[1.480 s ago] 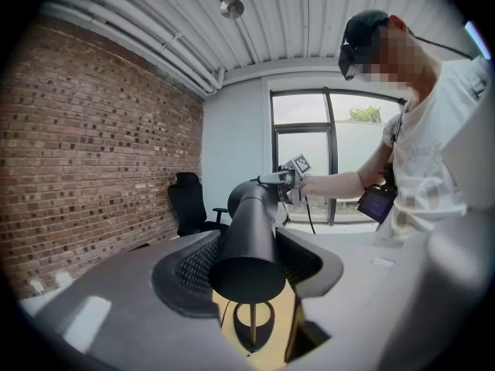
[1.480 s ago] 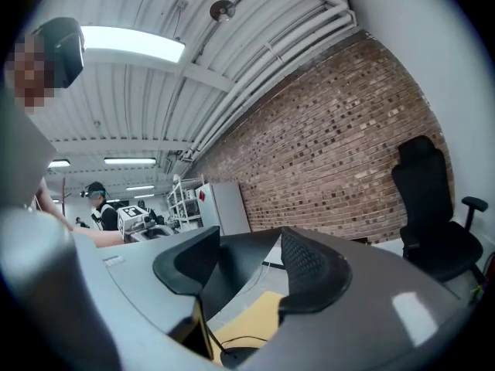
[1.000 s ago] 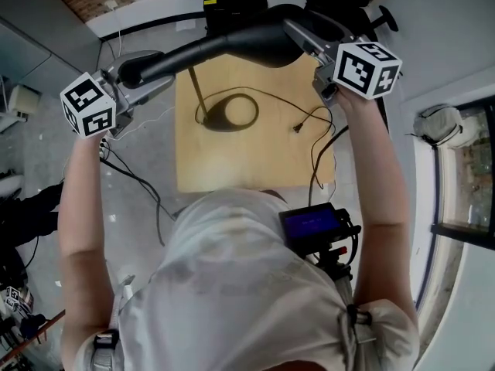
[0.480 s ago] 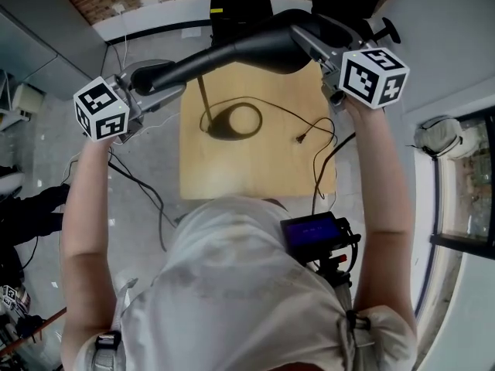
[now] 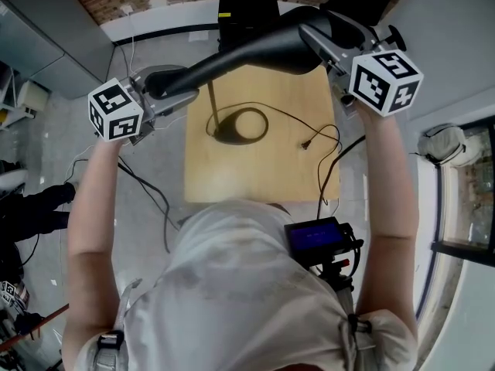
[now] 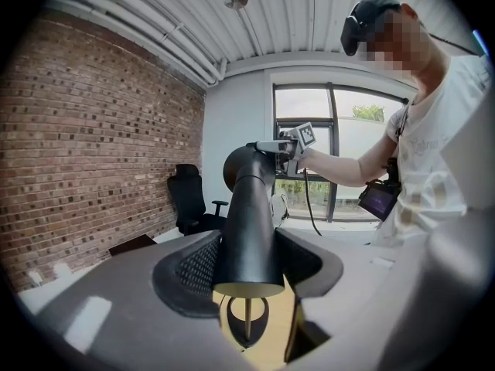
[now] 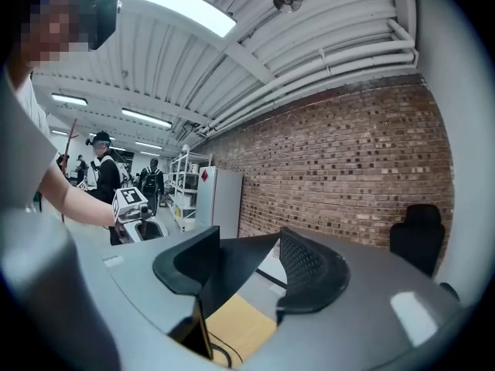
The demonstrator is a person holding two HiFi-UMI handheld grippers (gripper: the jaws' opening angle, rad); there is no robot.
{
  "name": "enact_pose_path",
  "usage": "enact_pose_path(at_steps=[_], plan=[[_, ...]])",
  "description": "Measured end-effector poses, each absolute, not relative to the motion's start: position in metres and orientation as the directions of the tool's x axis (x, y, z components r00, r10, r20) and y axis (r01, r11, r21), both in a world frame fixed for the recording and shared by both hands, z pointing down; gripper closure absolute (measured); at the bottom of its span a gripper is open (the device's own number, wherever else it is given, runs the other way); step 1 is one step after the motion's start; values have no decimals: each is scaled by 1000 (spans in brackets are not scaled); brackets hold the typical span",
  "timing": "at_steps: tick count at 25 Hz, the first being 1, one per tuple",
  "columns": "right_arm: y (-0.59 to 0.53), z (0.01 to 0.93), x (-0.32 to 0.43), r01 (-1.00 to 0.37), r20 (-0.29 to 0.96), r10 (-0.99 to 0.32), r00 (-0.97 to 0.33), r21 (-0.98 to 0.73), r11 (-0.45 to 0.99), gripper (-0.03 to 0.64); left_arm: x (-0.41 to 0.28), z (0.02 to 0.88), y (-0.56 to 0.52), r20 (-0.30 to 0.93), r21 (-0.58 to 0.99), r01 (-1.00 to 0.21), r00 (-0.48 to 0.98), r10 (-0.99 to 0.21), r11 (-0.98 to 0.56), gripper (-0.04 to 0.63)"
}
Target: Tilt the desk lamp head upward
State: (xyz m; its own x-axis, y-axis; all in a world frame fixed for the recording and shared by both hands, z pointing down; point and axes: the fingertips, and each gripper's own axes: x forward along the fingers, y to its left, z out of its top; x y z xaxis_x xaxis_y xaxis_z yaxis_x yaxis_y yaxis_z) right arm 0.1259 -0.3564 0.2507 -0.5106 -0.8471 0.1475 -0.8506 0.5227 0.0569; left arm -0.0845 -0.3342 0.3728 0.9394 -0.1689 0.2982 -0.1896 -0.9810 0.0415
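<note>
head view, near to far: at the person's waist, one small device point(image 5: 313, 236) with a blue screen, its text too small to read. two forearms reach toward the upper frame. below them stands one wooden table point(image 5: 263, 178) carrying one oval lamp base point(image 5: 240, 126), one brass stem point(image 5: 210, 99) and one thin cable point(image 5: 313, 130). the black lamp head point(image 5: 247, 49) lies across the upper centre, clear of the table, between two grippers. the left gripper point(image 5: 166, 91), upper left, pinches its left-hand end. the right gripper point(image 5: 321, 37), upper right, pinches the other end. each bears one marker cube point(image 5: 116, 110), two in all. beyond the table is one black box point(image 5: 247, 10) with a yellow label, print unreadable.

left gripper view only: both jaws press the sides of the lamp head, whose near end shows a pale gold face. farther off are one black office chair point(image 6: 188, 199), a brick wall point(image 6: 93, 153) and a window point(image 6: 325, 145).

right gripper view only: the jaws close on the lamp head. far left are white shelving point(image 7: 182, 184), one white cabinet point(image 7: 224, 199) with a red diamond sign, unreadable, and at least two small figures point(image 7: 104, 168).
</note>
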Motion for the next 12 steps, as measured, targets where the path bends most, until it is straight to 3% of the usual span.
enact_pose_path(at_steps=[12], plan=[[-359,224,105,-830,138,-844,-518,157,535,360,-84,376,-337,292,62,-189,943,-163,-980,374]])
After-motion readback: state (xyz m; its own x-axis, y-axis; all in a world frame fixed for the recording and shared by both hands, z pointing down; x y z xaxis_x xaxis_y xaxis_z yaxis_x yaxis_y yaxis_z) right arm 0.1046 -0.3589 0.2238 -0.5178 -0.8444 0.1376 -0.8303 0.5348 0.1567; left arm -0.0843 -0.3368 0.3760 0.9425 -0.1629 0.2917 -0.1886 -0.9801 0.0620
